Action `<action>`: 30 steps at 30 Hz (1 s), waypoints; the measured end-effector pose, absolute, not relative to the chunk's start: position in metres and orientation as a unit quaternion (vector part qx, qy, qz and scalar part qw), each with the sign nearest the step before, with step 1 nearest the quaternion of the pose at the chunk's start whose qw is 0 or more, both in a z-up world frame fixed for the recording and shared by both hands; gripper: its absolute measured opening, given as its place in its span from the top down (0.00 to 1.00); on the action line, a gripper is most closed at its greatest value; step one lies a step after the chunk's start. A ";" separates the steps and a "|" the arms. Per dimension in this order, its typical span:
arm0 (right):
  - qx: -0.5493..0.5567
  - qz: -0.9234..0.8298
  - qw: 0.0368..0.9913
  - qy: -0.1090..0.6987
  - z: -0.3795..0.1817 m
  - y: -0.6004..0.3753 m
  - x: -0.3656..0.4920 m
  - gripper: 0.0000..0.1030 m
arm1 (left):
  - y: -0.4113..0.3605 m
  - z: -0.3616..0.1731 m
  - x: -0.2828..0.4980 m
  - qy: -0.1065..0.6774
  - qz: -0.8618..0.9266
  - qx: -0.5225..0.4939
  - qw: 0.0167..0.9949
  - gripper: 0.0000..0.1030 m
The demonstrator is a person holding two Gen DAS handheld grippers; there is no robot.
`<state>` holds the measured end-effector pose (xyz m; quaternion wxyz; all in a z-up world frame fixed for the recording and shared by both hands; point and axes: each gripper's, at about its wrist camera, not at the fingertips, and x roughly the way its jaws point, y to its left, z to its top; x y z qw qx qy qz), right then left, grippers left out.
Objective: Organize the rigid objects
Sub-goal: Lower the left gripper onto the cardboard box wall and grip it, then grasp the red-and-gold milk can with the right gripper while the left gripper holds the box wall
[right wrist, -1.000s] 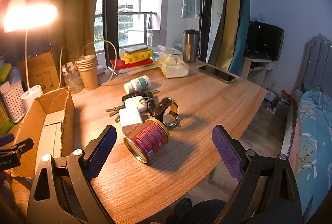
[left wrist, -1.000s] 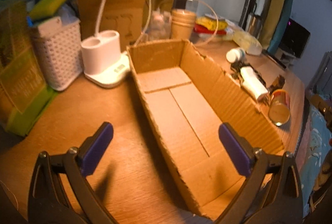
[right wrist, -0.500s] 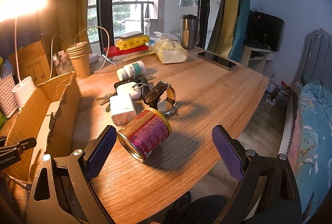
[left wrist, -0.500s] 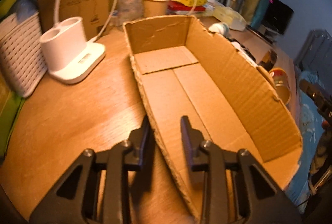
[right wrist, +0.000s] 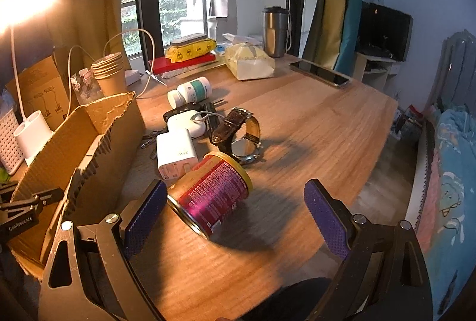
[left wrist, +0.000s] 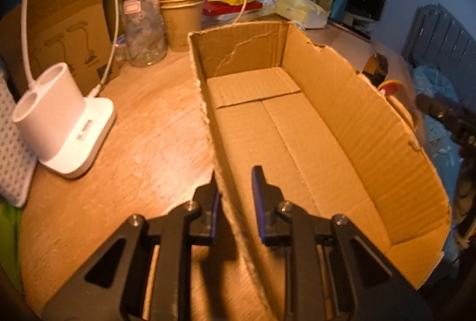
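Note:
An open, empty cardboard box (left wrist: 297, 136) lies on the wooden table. My left gripper (left wrist: 236, 172) is shut on the box's left wall, one purple pad on each side of it; it also shows in the right wrist view (right wrist: 20, 210). A red and gold can (right wrist: 212, 196) lies on its side right of the box. My right gripper (right wrist: 235, 183) stands open just in front of the can, its left pad close beside the can's rim and not pressing on it. Behind the can lie a white charger (right wrist: 175, 154), a wristwatch (right wrist: 238, 136), a white case (right wrist: 187, 124) and a pill bottle (right wrist: 190, 90).
A white lamp base (left wrist: 59, 118) and a white basket (left wrist: 12, 142) stand left of the box. Paper cups (left wrist: 181, 14), a glass jar (left wrist: 145, 35) and books sit behind it. A phone (right wrist: 319, 72) lies far right. The table edge (right wrist: 372, 160) is on the right.
My left gripper went from wide open to shut on the box's left wall while moving forward. My right gripper came down closer to the can, staying open.

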<state>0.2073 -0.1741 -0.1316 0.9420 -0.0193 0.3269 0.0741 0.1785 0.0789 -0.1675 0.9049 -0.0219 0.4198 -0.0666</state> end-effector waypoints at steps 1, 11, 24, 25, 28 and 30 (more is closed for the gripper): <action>-0.013 0.078 0.940 0.332 -0.133 -0.173 0.212 0.07 | 0.080 -0.167 0.179 0.418 -0.068 -0.028 0.906 0.88; 0.003 0.079 0.929 0.361 -0.146 -0.158 0.237 0.07 | 0.085 -0.167 0.179 0.422 -0.057 -0.055 0.903 0.90; -0.001 0.069 0.924 0.376 -0.159 -0.155 0.247 0.21 | 0.085 -0.169 0.182 0.425 -0.035 -0.060 0.902 0.90; -0.001 0.068 0.925 0.375 -0.160 -0.155 0.247 0.21 | 0.085 -0.168 0.182 0.426 -0.035 -0.059 0.902 0.90; -0.004 0.069 0.925 0.374 -0.160 -0.155 0.247 0.21 | 0.085 -0.169 0.183 0.426 -0.033 -0.059 0.902 0.89; -0.003 0.071 0.925 0.372 -0.160 -0.156 0.246 0.22 | 0.085 -0.169 0.184 0.426 -0.033 -0.059 0.902 0.89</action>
